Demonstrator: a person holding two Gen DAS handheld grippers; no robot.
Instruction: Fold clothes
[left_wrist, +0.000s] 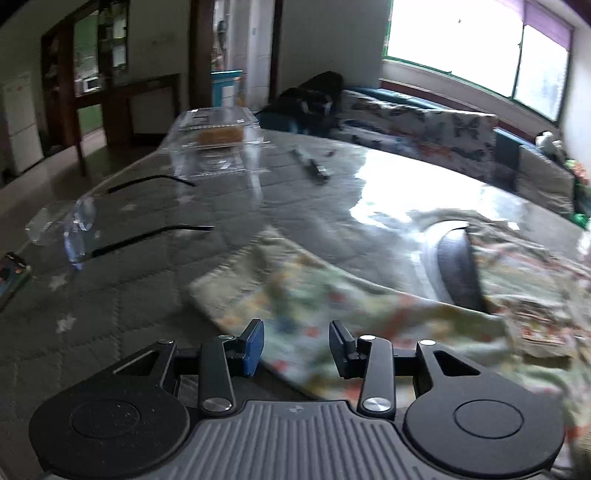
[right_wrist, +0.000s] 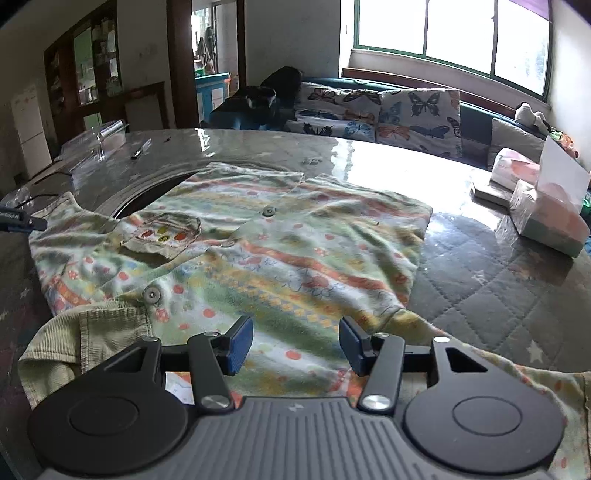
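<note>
Shirt (right_wrist: 236, 251) flat on table (right_wrist: 480, 280) | left claw (left_wrist: 296, 347) apart | right claw (right_wrist: 296, 345) apart over hem

Both grippers are wide open right now, nothing pinched in either one. The left gripper (left_wrist: 296, 347) has its blue pads (left_wrist: 254, 347) spread well apart, jaws angled slightly outward, pointing forward and a bit down. The view from its camera is smeared, so the exact height is hard to call. The right gripper (right_wrist: 296, 345) is in pretty much the same pose: pads (right_wrist: 240, 345) parted wide, fingers level with each other, aimed forward and low. The linkage arms on both are splayed out to the sides.
</note>
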